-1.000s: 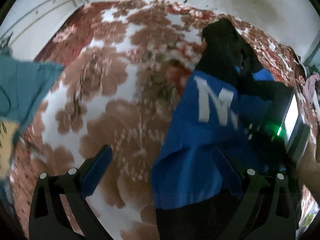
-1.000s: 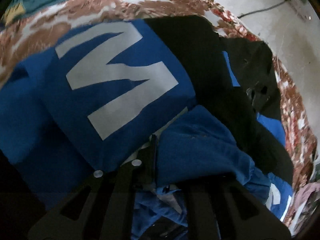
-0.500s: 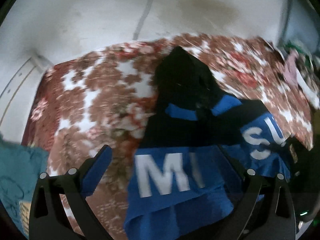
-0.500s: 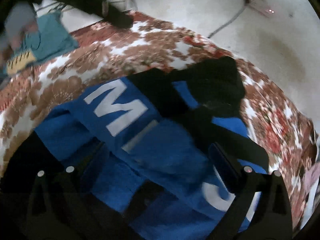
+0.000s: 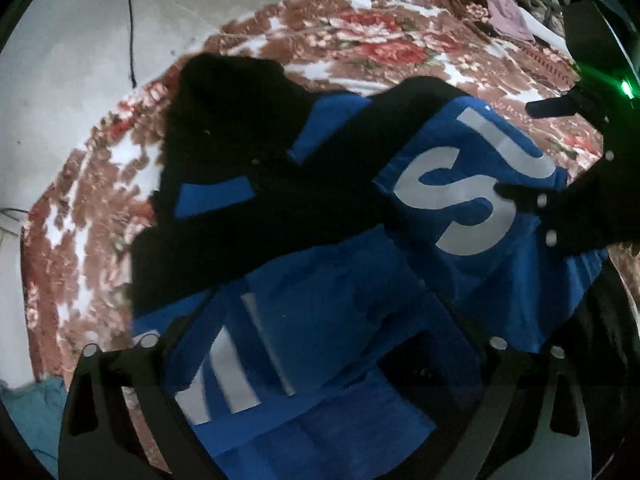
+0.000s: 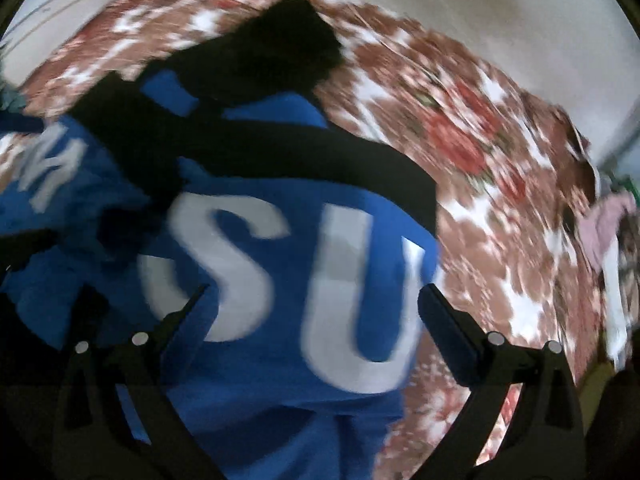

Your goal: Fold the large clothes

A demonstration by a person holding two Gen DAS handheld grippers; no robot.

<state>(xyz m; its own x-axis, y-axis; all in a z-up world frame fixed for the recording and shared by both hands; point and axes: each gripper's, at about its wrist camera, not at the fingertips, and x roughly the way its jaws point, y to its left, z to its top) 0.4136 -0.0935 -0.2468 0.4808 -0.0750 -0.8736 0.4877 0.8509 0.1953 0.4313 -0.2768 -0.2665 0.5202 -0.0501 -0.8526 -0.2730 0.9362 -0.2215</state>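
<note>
Soft, thick-looking blue hoodie [image 5: 344,320] with black sleeves and a black hood [image 5: 232,92], spread flat on a plush floral blanket [image 5: 80,216] in brown, red and white. Looks fleecy, a bit rumpled, hood pointing toward the pale wall [image 5: 72,28]. Big blocky white letters across the chest: "S" and "U" clear from the right wrist view, an "M" further over on its left edge, rest blurred or folded under. Black sleeve band lying diagonally over the blue above the lettering.

Left gripper [image 5: 320,344] hovering over the chest panel, jaws wide apart though just closing in a touch, fabric under them but nothing pinched. Right gripper [image 6: 312,312] jaws spread wide over the "SU", not clamped on anything. Pinkish cloth [image 6: 608,224] bunched at the far edge of the blanket, teal fabric [image 5: 32,412] at the other corner.
</note>
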